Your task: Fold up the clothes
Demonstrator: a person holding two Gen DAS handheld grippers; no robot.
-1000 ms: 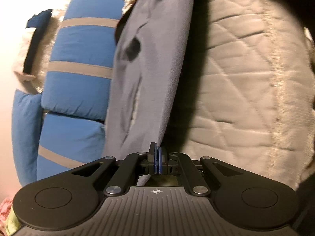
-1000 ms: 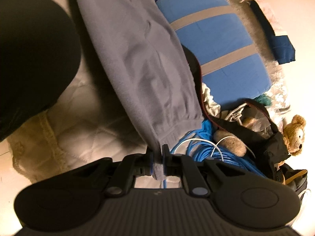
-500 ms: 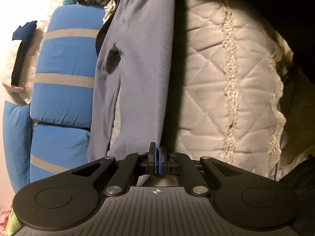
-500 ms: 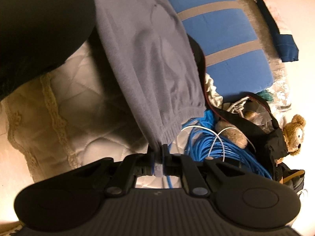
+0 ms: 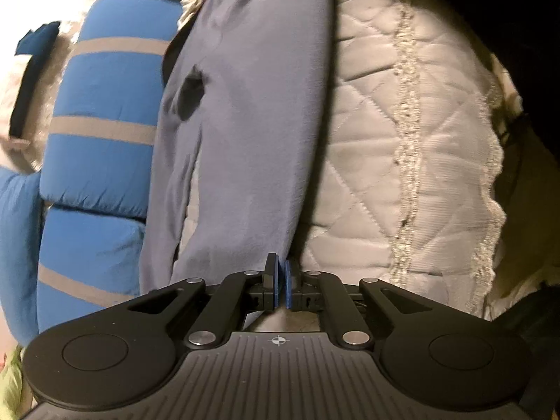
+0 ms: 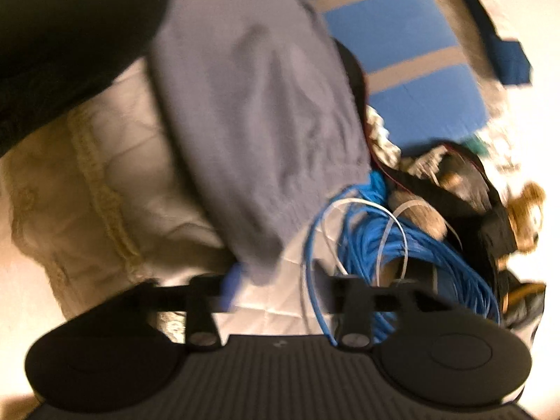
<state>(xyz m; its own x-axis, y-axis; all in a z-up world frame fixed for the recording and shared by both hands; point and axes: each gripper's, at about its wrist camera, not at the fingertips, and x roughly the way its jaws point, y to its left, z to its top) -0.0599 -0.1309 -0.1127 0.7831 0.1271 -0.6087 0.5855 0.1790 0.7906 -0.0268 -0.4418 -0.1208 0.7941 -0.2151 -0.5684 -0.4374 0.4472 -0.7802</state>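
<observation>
The left gripper's (image 5: pixel 281 281) fingers were opening, a sliver of gap between the blue pads, the grey fleece garment's (image 5: pixel 245 133) edge right at their tips. The right gripper (image 6: pixel 280 288) was springing wide, the garment's ribbed cuff loose between its fingers. The garment lay along a white quilted bedcover (image 5: pixel 402 161), beside a blue grey-striped cushion (image 5: pixel 105 115) and coiled blue cable (image 6: pixel 402 255)

A: Where does the left wrist view look from?
B: From behind the left gripper (image 5: pixel 280 281), angled down, close over the grey garment (image 5: pixel 245 140) on the quilted bed (image 5: pixel 402 175).
A: And the right?
B: Behind the right gripper (image 6: pixel 283 288), also angled down and close. Both views share the garment, quilt and blue bedding (image 5: pixel 105 122).
</observation>
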